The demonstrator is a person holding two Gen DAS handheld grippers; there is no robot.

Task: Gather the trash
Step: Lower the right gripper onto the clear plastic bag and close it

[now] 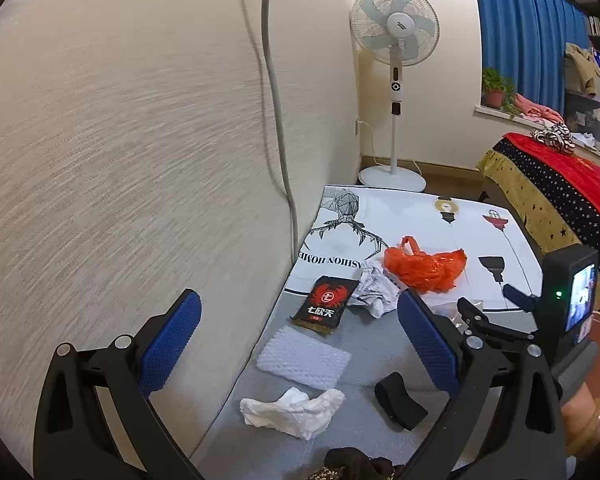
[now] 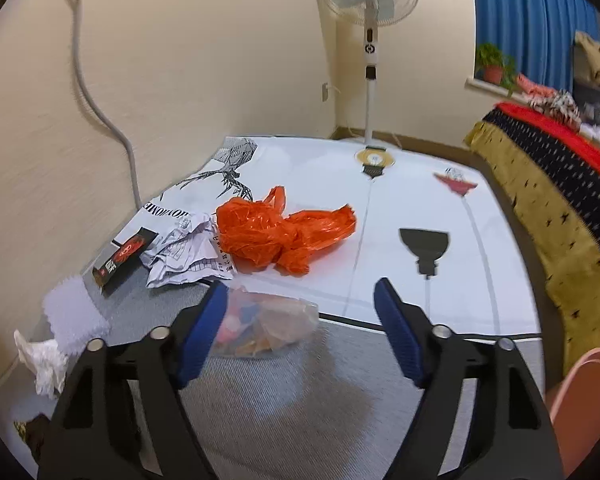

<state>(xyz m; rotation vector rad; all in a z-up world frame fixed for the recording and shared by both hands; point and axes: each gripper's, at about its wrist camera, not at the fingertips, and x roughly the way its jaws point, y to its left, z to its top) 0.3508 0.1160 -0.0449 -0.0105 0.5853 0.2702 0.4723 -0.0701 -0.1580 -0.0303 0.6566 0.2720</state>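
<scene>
A table against a cream wall carries scattered trash. Left of the right claw (image 2: 300, 320) lie a crumpled white tissue (image 2: 44, 360), a white foam sheet (image 2: 74, 316), a black snack packet (image 2: 124, 258) and crumpled printed paper (image 2: 184, 252). Just ahead, touching or overlapping the inner face of its left finger, sits a clear plastic bag (image 2: 268, 328) with colored bits inside, its long axis running crosswise toward the right. The right claw's jaws stand apart, pressing on nothing. Beyond lies an orange plastic bag (image 2: 284, 236). The right claw seems nearer the clear bag. The left claw (image 1: 300, 336), jaws wide apart and empty, hovers above the foam sheet and tissue.
</scene>
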